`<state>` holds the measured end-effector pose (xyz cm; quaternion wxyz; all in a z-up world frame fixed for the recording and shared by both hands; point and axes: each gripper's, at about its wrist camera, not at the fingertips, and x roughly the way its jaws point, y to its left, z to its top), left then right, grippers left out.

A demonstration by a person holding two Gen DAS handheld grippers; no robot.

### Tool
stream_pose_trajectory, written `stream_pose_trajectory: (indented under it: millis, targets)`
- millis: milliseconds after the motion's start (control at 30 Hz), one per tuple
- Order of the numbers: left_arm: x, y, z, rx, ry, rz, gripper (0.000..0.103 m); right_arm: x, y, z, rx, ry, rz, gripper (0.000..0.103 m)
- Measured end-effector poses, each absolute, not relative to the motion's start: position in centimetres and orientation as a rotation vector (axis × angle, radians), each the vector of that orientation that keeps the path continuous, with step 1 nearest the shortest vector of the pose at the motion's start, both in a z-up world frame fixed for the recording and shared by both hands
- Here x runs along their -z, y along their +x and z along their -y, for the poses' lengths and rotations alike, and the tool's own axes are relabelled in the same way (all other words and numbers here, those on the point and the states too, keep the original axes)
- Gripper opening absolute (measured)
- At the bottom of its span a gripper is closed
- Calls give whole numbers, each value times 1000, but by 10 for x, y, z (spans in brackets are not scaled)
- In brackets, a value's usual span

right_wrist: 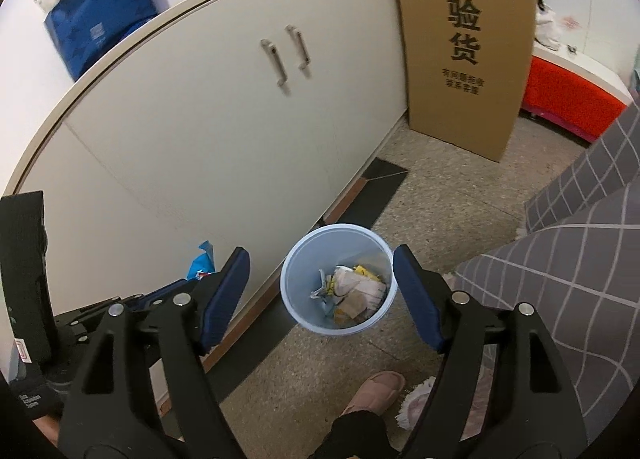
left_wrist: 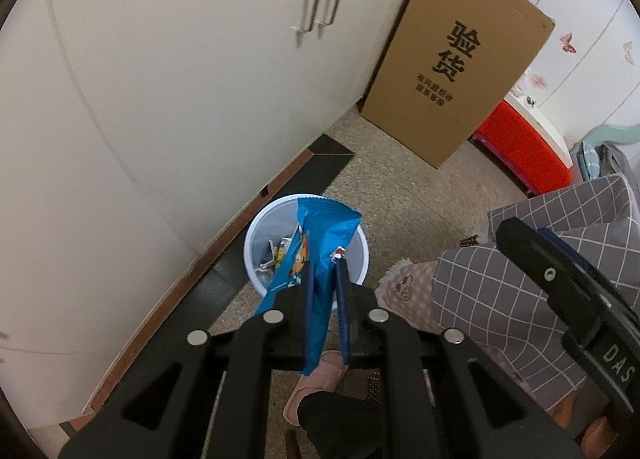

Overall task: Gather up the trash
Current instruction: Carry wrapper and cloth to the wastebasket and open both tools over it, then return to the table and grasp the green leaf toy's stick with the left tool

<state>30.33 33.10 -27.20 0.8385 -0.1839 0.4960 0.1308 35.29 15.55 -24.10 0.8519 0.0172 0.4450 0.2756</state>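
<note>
The left gripper [left_wrist: 325,279] pinches a blue wrapper [left_wrist: 316,259] above the bin [right_wrist: 338,279] by the cabinet [right_wrist: 200,119], while the right gripper [right_wrist: 322,279] hangs wide open and empty over the bin.

Speckled floor [right_wrist: 448,195] — bin [right_wrist: 298,311], cardboard box [right_wrist: 460,59]

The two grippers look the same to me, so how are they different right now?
The left gripper is shut on a blue snack wrapper; the right gripper is open and holds nothing. The left gripper's fingers sit close together, while the right gripper's fingers spread wide. Both have blue pads on black arms and point down at the trash bin.
</note>
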Motion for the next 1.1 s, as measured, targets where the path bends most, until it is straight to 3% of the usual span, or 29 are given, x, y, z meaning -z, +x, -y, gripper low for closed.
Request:
stream_pose_trajectory:
  millis: [233, 267, 300, 367, 733, 1100]
  targets:
    - [261, 336, -322, -260, -339, -1027, 13, 229, 362, -132, -520, 107, -872, 73]
    - [258, 342, -321, -258, -328, -1022, 21, 227, 363, -128, -509, 122, -862, 73]
    - [255, 345, -320, -270, -319, -1016, 41, 225, 365, -126, -504, 134, -856, 73]
    - [249, 345, -320, -316, -303, -974, 70, 222, 366, -120, -498, 159, -843, 74]
    - [239, 332, -319, -332, -322, -967, 72, 221, 365, -115, -520, 174, -872, 74]
    - [187, 297, -299, -310, -325, -878, 73, 181, 340, -99, -541, 191, -812, 76]
